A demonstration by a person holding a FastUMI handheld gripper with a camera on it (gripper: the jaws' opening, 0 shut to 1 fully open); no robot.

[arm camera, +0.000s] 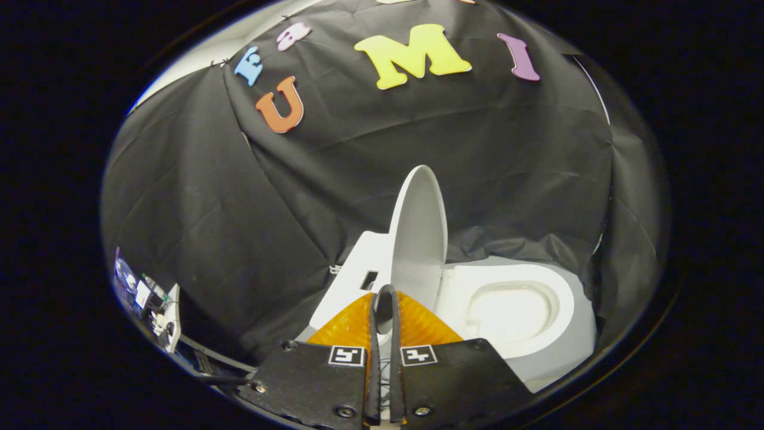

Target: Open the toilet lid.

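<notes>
The gripper (385, 292) has its two ribbed fingers (349, 325) drawn together, tips meeting with only a thin slit behind them, and they grip nothing. Just beyond the tips stands the toilet lid (419, 230), a smooth, glossy oval raised upright. To its right lies the rounded seat (552, 286) around the pale bowl (510, 310). Creased black cloth (239, 227) hangs behind.
</notes>
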